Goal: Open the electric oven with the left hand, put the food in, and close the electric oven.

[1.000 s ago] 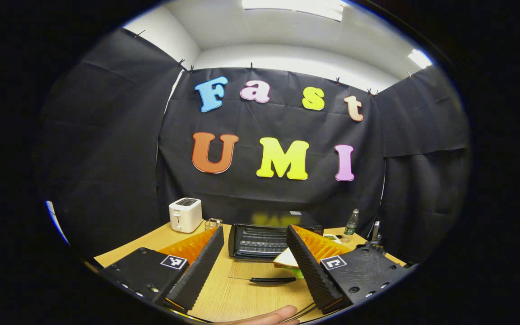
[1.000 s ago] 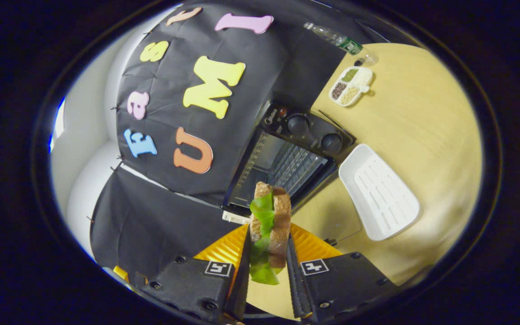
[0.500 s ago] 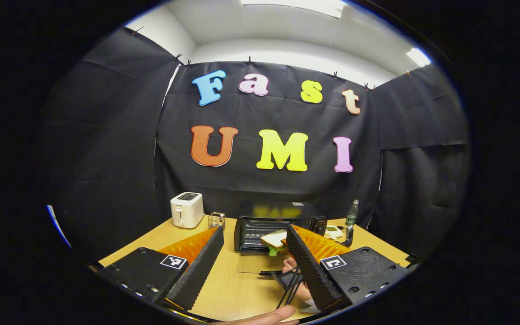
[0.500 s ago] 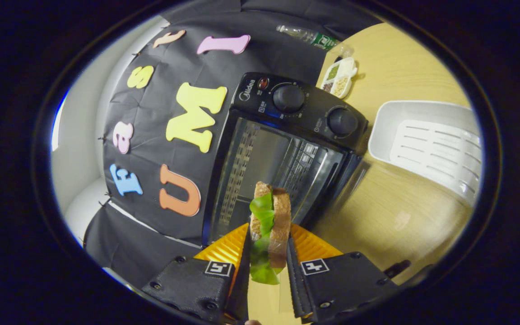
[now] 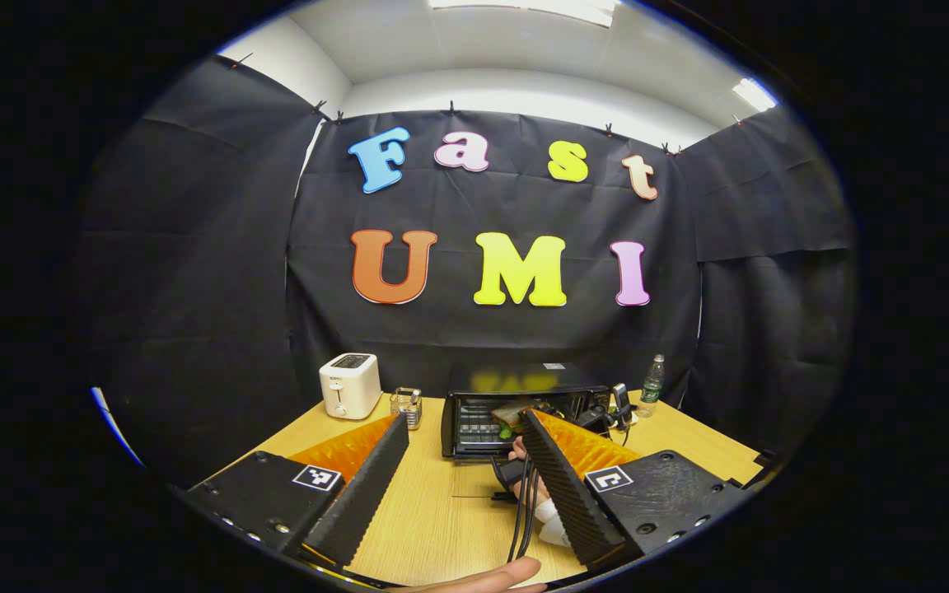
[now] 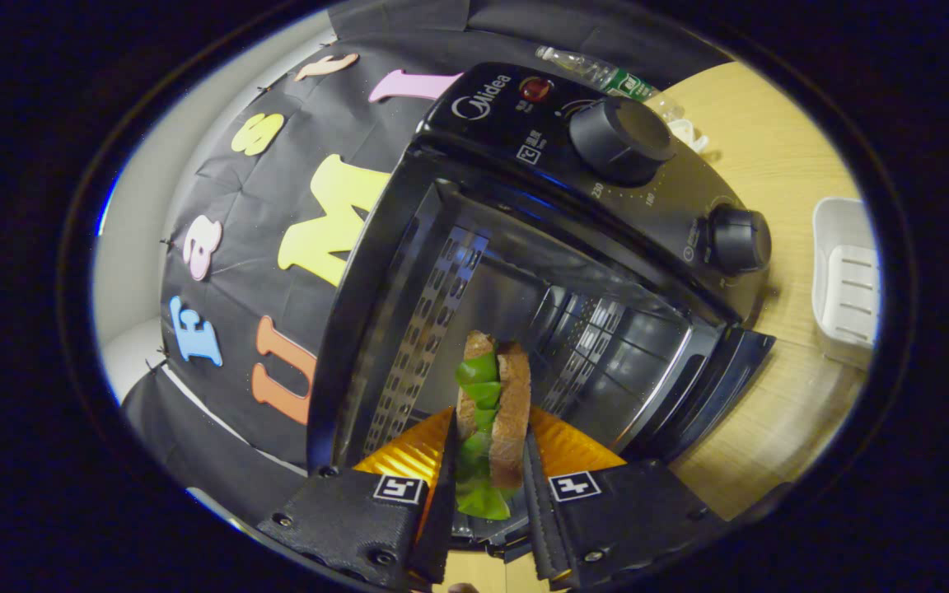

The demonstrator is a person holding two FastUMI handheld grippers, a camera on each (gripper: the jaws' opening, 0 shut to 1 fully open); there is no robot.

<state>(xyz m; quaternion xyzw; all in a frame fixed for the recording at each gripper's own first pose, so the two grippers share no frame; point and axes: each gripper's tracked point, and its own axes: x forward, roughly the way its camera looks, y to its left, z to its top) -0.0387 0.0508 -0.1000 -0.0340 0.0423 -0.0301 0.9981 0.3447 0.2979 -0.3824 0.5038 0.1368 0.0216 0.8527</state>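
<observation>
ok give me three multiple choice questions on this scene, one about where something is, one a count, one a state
1. Where is the white two-slot toaster relative to the black electric oven in the left gripper view?
A. to its left
B. on top of it
C. inside it

2. How many round black knobs does the oven's control panel carry?
A. one
B. two
C. four

3. What is the right gripper doing?
A. hanging open
B. shut on the brown-bread sandwich with green lettuce
C. gripping a knob

Answers: 1 A, the toaster stands on the wooden table left of the oven. 2 B, a larger knob and a smaller knob show in the right gripper view. 3 B, both fingers press the sandwich's sides at the open oven mouth.
</observation>
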